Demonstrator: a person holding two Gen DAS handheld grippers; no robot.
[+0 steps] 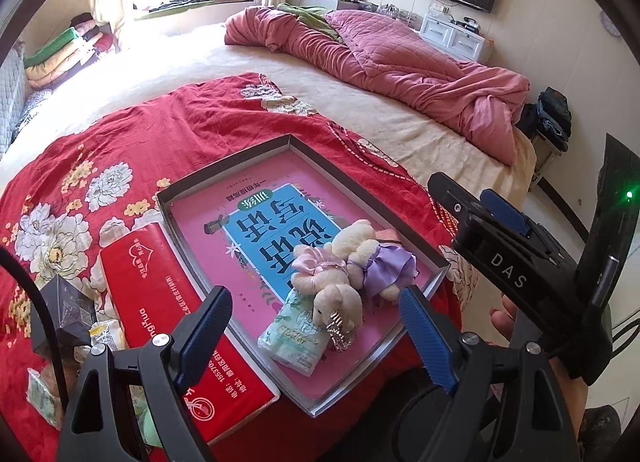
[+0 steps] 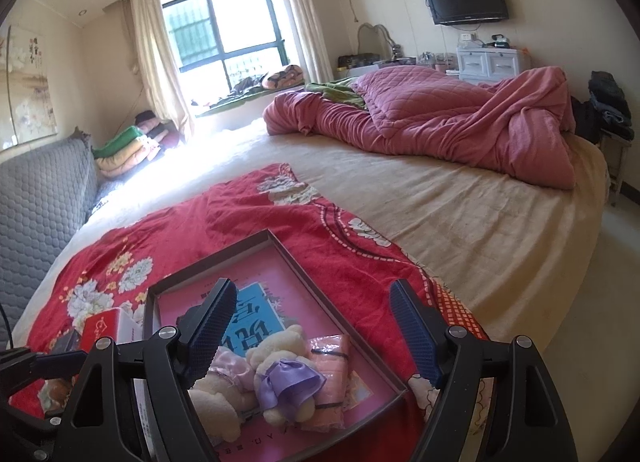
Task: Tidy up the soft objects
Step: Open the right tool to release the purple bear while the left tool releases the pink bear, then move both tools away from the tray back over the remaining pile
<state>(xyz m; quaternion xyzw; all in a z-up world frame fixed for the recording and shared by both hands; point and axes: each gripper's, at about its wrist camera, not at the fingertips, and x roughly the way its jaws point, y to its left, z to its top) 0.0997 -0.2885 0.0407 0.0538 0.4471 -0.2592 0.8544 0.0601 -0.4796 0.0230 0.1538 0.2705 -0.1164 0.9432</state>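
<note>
Bears (image 1: 352, 262), seemingly three, in one tray (image 1: 224, 178).

Both grippers (image 1: 316, 326) (image 2: 320, 326) wide open, empty

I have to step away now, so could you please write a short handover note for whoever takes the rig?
Left gripper: open, empty, above the tray.
Right gripper: open, empty, above the same tray.
In the tray: two bears, a tissue pack, a pink packet.
Left: a red pack and small clutter beside the tray, perhaps still to sort.
</note>
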